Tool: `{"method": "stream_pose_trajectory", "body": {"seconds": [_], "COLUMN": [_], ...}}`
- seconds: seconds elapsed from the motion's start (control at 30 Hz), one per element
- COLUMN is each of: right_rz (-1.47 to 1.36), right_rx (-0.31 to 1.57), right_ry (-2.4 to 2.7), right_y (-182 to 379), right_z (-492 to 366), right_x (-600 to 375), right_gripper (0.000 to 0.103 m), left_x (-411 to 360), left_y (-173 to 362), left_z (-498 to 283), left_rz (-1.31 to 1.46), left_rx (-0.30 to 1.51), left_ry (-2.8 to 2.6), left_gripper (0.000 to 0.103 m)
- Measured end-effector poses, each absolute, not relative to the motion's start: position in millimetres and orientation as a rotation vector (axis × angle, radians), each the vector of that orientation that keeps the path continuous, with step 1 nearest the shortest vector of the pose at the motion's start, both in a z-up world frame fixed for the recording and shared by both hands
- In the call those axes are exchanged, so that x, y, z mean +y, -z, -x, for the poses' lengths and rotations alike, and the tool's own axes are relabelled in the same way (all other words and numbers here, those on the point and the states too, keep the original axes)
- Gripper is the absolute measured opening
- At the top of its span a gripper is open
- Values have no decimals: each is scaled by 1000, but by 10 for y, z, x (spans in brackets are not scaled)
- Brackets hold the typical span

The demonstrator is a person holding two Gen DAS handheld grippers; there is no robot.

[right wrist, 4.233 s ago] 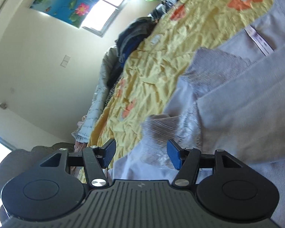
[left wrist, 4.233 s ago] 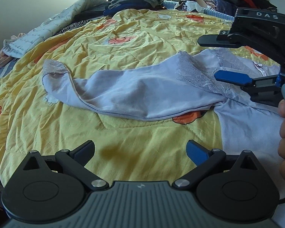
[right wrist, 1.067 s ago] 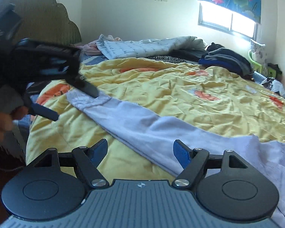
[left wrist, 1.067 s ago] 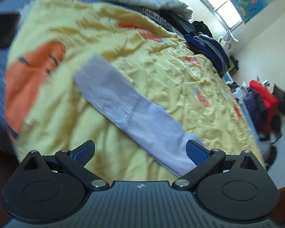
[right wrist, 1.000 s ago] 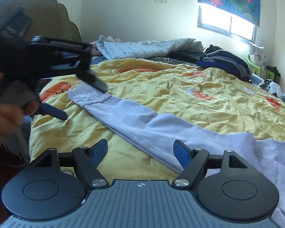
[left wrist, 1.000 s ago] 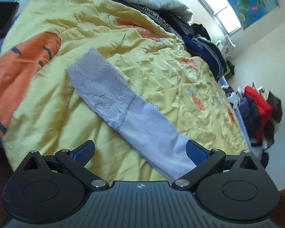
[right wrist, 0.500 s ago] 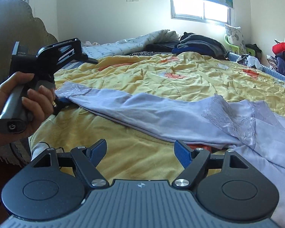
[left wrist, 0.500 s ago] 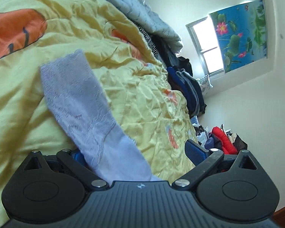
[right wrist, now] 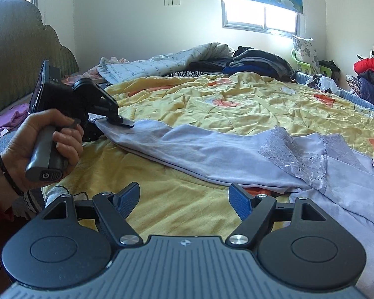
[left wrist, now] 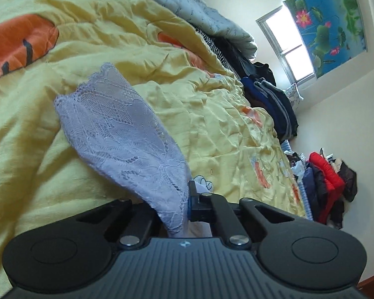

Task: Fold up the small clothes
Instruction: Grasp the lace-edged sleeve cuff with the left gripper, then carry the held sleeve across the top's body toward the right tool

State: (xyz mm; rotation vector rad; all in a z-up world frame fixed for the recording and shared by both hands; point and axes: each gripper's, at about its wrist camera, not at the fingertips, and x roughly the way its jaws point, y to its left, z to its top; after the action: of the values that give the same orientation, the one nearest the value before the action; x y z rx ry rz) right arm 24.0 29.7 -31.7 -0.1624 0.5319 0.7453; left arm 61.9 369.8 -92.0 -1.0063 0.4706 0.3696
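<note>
A lilac garment (right wrist: 212, 149) with lace trim lies spread across the yellow quilt (right wrist: 236, 99). Its long sleeve runs left to a lace cuff (left wrist: 117, 129). My left gripper (left wrist: 187, 199) is shut on that cuff, and the lace stands up in front of the pinched jaws. In the right wrist view a hand holds the left gripper (right wrist: 122, 122) at the sleeve's far left end. My right gripper (right wrist: 184, 199) hovers open over bare quilt near the bed's front edge, with nothing between its fingers. A second lace cuff (right wrist: 299, 162) lies folded over the garment's body at the right.
Folded dark clothes (right wrist: 256, 62) and a pale blanket (right wrist: 167, 62) are piled at the far side of the bed. A padded green headboard (right wrist: 17, 57) stands at the left. Red and dark jackets (right wrist: 371, 74) are heaped at the right. A window (right wrist: 259, 12) is behind.
The left gripper came down onto the sleeve's lace end and its jaws went from wide open to shut on it. The right gripper swung to the right, bringing the garment's body into view.
</note>
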Motion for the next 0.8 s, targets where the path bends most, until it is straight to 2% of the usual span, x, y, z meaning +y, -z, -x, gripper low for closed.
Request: {"method": "stream_pose_trajectory", "body": {"seconds": [0.3,0.57,0.73,0.8], "right_rz": [141,46,42,40], "right_rx": [503,507,446,414], "right_ry": [-614,-557,-710,-764], "right_y": [284,178,-58,-145], "right_z": [-435,-930,-923,-864], "right_x": [-79,-227,160,294], "right_gripper": [78,78,63,62], "left_x": [3188,2737,2404,2254], "left_y": [449,43,-197,-274], "left_z": [-556,-553,-491,-475], "left_rz": [638,489,418,412], "left_rx": [404,334,301,289], "left_ry": [-472,-423,-319,-266], "left_gripper": [2,2,2,2]}}
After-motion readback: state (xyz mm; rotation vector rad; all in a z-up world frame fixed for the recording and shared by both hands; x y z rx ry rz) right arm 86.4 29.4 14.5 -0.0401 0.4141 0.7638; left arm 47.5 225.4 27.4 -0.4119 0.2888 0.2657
